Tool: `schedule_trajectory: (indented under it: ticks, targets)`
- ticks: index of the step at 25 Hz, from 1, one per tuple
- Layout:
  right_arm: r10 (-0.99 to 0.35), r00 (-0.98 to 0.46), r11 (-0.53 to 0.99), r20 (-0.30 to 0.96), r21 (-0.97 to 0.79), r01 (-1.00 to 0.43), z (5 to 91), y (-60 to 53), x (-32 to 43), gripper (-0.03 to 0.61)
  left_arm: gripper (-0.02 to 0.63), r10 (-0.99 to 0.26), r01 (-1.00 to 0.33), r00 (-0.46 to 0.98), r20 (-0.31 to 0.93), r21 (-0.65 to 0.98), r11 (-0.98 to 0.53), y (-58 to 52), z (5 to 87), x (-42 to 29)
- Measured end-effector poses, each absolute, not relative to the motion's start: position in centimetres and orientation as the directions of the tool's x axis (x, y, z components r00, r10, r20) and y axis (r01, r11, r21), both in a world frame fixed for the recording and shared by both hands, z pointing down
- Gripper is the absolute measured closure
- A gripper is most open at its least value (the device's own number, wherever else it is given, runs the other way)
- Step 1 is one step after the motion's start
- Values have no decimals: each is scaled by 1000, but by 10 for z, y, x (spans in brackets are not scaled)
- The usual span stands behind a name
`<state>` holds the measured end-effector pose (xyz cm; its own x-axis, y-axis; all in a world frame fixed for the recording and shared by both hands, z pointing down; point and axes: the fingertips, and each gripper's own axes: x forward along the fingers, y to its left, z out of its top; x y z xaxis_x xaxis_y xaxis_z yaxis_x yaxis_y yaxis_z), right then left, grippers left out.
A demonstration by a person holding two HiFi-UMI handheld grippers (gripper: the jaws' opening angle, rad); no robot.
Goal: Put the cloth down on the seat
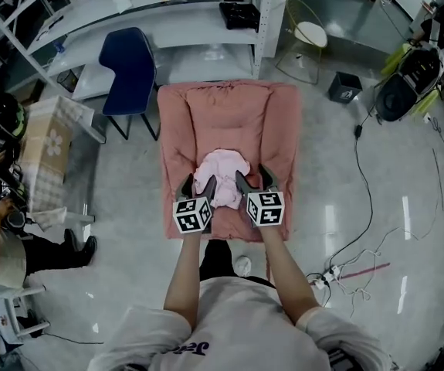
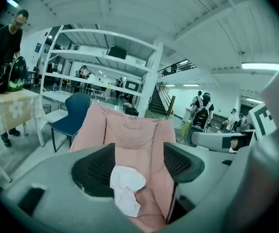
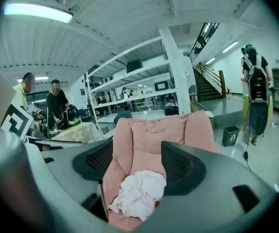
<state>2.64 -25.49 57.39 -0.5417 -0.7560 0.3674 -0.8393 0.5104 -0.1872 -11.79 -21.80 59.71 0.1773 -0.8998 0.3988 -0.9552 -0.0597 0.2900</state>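
Seemingly the cloth (image 1: 220,178) already lies crumpled on the seat of the pink armchair (image 1: 229,110), just ahead of the two grippers and between them. The left gripper (image 1: 198,185) has its jaws spread and pinches nothing; in its own view the cloth (image 2: 127,188) shows low in the gap, nearer the left jaw, lying on the cushion beyond. The right gripper (image 3: 137,166) also has its jaws spread, with the cloth (image 3: 139,191) heaped just past them and no pad pressing on it.

I judge the step in hand to be a clean let-go: hold both pairs of jaws wide and draw them straight back, so no fold catches and drags off the front edge. The seat looks soft and dished, so the cloth should stay put.

Beyond the jaws stand a blue chair (image 1: 133,68) and white shelving (image 1: 183,10). Cables trail over the glossy floor (image 1: 376,207) to the right.
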Motion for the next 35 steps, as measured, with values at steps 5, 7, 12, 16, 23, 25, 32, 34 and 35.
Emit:
schedule_trajectory:
  ticks: [5, 7, 12, 16, 23, 25, 32, 34, 35]
  targets:
    - [-789, -550, 534, 273, -136, -835, 513, -244, 30, 305, 315, -933, -962, 170, 316, 258, -88, -209, 543, -114]
    - [-804, -549, 533, 227, -135, -835, 490, -236, 32, 328, 325, -948, -967, 166, 272, 232, -103, -204, 518, -113]
    - [-819, -551, 547, 159, -69, -834, 437, -204, 30, 368, 365, -977, -982, 125, 170, 163, -97, -180, 457, -114]
    - [-815, -569, 574, 113, 13, -819, 405, -185, 23, 408, 426, -988, -982, 127, 92, 150, -112, -165, 421, -107]
    - [-799, -595, 599, 87, 26, -800, 388, -160, 19, 472, 536, -992, -982, 120, 37, 148, -114, -141, 401, -96]
    - [-795, -599, 603, 99, 11, -798, 385, -158, 18, 498, 572, -991, -981, 129, 41, 149, -122, -139, 401, -91]
    - [-810, -581, 583, 73, -3, -813, 369, -152, 27, 561, 598, -988, -983, 149, 27, 109, -145, -134, 390, -79]
    - [-813, -576, 577, 86, -14, -816, 368, -155, 31, 563, 598, -987, -981, 158, 22, 121, -154, -136, 385, -77]
    - [-816, -571, 573, 89, -7, -820, 368, -157, 33, 563, 598, -986, -979, 164, 20, 126, -160, -137, 384, -76]
